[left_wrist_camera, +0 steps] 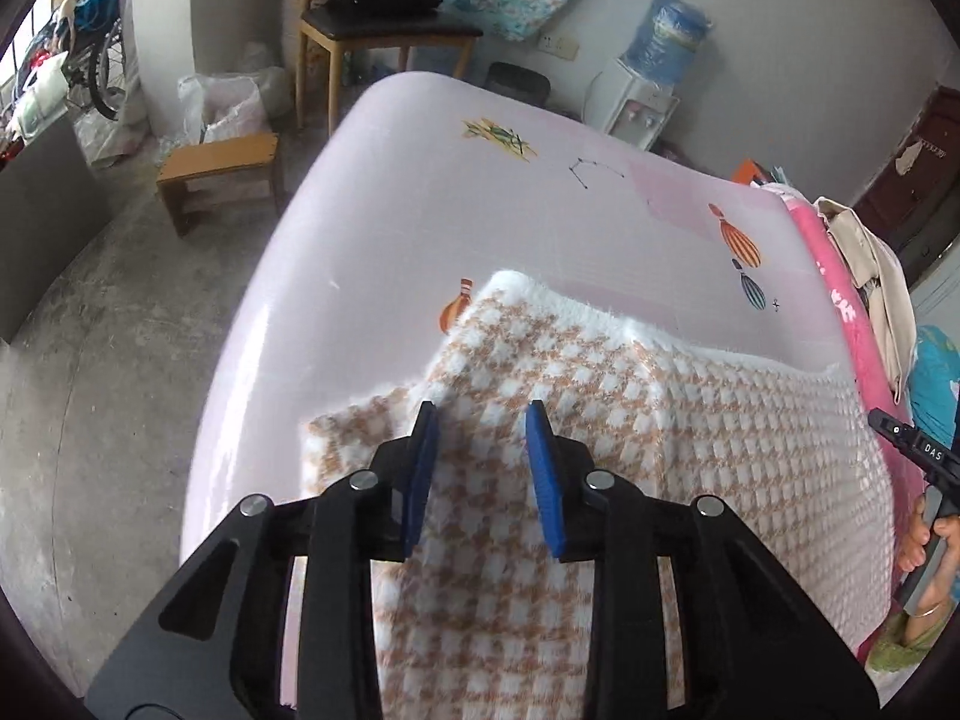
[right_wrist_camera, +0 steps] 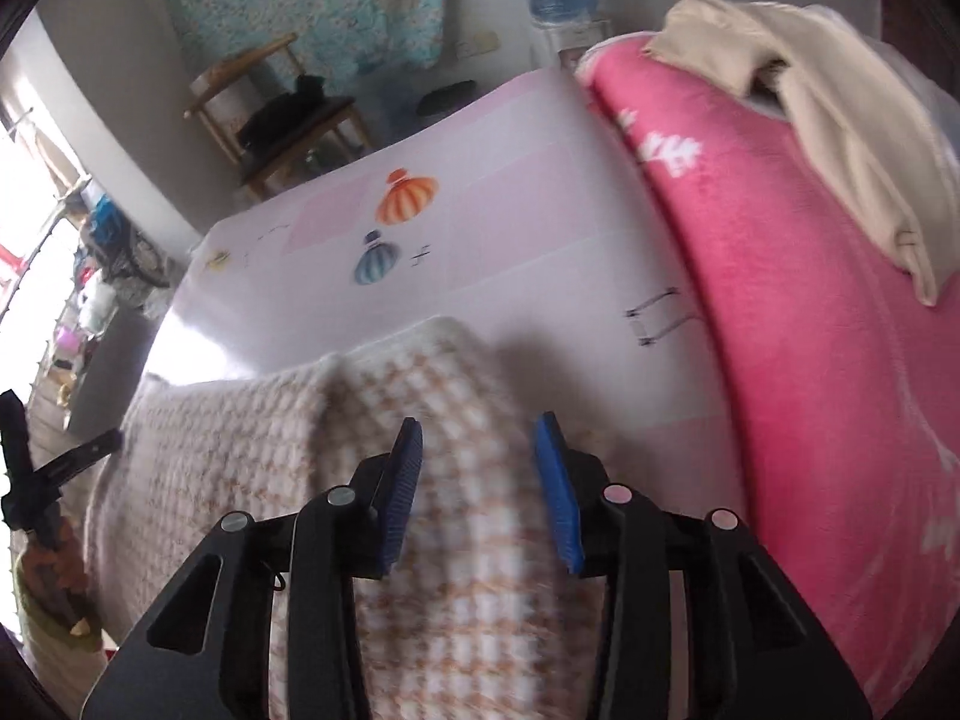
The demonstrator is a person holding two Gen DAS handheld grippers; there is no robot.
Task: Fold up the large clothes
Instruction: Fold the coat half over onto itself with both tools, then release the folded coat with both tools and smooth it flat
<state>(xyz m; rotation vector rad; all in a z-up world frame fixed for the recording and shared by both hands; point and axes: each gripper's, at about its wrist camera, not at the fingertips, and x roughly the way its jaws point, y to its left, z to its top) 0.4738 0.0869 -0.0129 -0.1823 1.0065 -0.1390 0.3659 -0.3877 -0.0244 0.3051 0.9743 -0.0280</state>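
A bed under a pale pink balloon-print sheet [left_wrist_camera: 372,228], a fuzzy tan-and-white houndstooth garment [left_wrist_camera: 690,420] lay across it, left gripper [left_wrist_camera: 483,414] and right gripper [right_wrist_camera: 477,429] hovered, jaws spread, gripping nothing.

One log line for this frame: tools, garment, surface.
left tool: open, over garment | right tool: open, over garment | checked garment: released, folded on pink sheet

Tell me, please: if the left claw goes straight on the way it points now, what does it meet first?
Most likely the checked tan-and-white garment. The left claw stands open and tilts down over it, and the fuzzy cloth fills the space beyond its tips. The pink bed sheet comes only further on. Depth is hard to judge here.
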